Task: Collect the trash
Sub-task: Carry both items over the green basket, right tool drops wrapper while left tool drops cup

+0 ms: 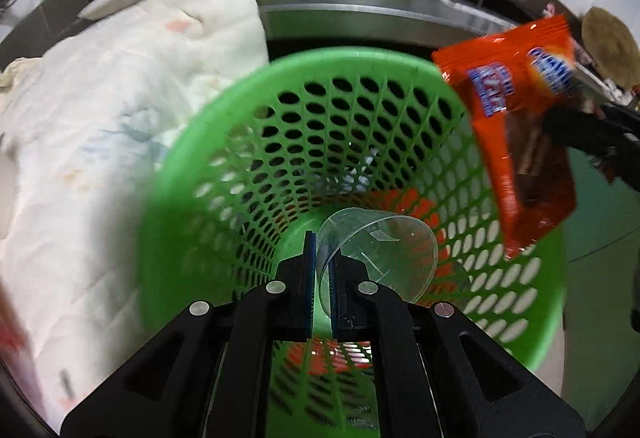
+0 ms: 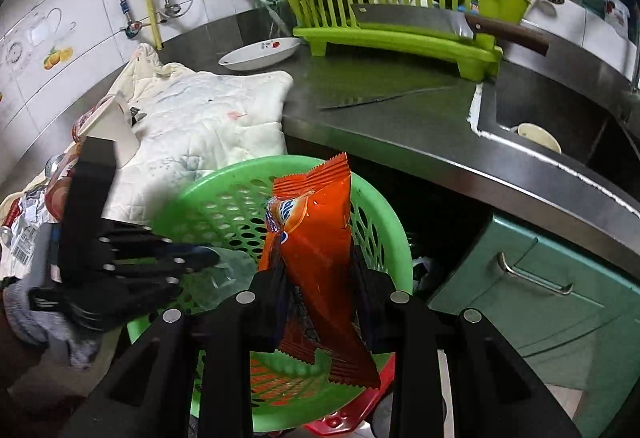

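Note:
In the left wrist view my left gripper (image 1: 322,242) is shut on the wall of a clear plastic cup (image 1: 384,250), which it holds on its side inside the mouth of a green perforated basket (image 1: 352,56). An orange snack packet (image 1: 508,86) hangs over the basket's right rim, with my right gripper (image 1: 560,126) shut on it. In the right wrist view my right gripper (image 2: 318,266) clamps the orange packet (image 2: 320,222) upright above the green basket (image 2: 224,174). At the left, my left gripper (image 2: 208,256) holds the clear cup (image 2: 232,270).
A white quilted cloth (image 2: 208,118) covers the counter left of the basket, with crumpled wrappers (image 2: 24,222) on it. A lime dish rack (image 2: 400,10), a cleaver (image 2: 420,22), a knife (image 2: 360,100), a white dish (image 2: 260,54), a steel sink (image 2: 560,118) and green drawers (image 2: 540,278) surround it.

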A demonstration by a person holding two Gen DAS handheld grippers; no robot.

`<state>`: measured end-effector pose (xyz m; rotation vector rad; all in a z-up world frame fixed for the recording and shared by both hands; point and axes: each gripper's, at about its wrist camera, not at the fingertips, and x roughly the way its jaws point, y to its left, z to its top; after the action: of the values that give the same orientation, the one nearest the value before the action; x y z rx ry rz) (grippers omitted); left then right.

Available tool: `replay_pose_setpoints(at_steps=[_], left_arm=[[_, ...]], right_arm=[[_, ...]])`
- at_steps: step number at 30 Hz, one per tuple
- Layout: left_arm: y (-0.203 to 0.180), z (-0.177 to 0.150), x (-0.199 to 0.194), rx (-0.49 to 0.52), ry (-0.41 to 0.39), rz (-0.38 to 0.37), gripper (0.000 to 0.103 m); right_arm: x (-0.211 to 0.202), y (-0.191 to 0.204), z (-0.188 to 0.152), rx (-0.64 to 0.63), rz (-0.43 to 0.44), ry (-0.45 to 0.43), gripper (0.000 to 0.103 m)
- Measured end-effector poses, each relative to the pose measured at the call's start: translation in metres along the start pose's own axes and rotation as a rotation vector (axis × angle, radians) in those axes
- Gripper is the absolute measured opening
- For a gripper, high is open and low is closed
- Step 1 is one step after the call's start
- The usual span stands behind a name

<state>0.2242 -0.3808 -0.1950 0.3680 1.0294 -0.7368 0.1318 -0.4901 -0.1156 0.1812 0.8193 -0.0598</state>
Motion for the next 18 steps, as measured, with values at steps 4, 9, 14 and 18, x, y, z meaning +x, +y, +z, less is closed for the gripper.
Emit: replay_pose_setpoints(at_steps=[4,9,14,18], left_arm=[[-0.003,0.004,0.018,0.006,0.032,0.009,0.005],[-0.005,0.009,0.022,0.025,0.038,0.029,0.006],[-0.006,0.010,0.023,0.017,0.028,0.022,0.006],[-0.002,0.008,0.014,0.008,0.017,0.047,0.005]], right_arm=[[0.007,-0.003,-0.001,0.002,-0.003,0.006,0.028],[0.013,-0.005,-0.002,0.016,0.011,0.016,0.028],[0.021,0.000,-0.005,0.003,0.008,0.039,0.028],[0.029,0.011,-0.009,-0.050,-0.022,0.061,0.028]])
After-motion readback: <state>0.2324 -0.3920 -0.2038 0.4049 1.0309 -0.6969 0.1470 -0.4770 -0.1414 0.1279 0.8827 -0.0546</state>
